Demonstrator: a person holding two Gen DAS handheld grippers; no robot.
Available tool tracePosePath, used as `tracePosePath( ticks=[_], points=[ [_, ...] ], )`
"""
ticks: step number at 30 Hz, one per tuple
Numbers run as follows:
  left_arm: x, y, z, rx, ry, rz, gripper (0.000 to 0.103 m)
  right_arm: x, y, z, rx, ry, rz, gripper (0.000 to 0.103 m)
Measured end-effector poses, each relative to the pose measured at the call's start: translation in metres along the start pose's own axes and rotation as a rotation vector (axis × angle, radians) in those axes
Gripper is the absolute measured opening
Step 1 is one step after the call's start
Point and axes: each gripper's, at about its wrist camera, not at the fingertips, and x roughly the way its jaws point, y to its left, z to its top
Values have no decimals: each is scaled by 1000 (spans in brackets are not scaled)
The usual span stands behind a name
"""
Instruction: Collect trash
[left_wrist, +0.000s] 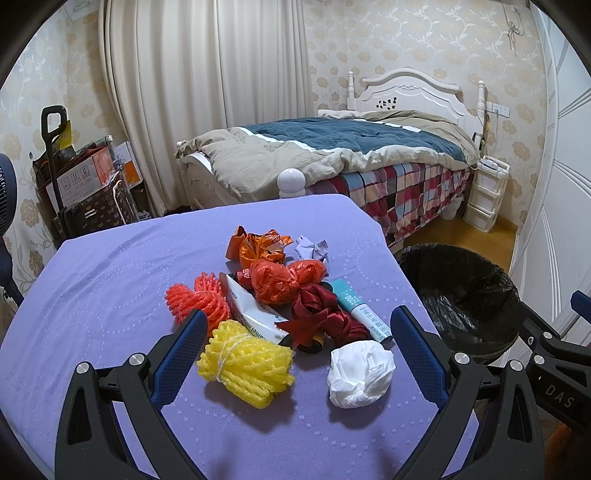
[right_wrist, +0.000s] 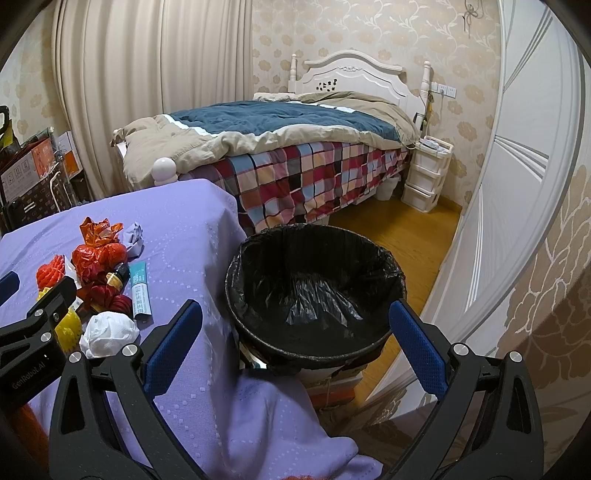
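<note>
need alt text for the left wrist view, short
The open left gripper hovers over a trash pile on a purple tablecloth: a yellow foam net bundle, a crumpled white tissue ball and red plastic bags. A black-lined trash bin stands right of the table.

Trash pile lies on table; bin stands right of it.

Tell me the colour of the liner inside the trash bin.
Black; the liner shows best in the right wrist view.
</note>
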Motion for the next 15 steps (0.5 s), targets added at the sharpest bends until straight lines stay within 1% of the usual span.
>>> tracePosePath(
  ticks=[15],
  points=[
    [0, 0, 0, 1, 2, -1, 96, 1, 0, -1, 1, 7, 2, 99]
  ],
)
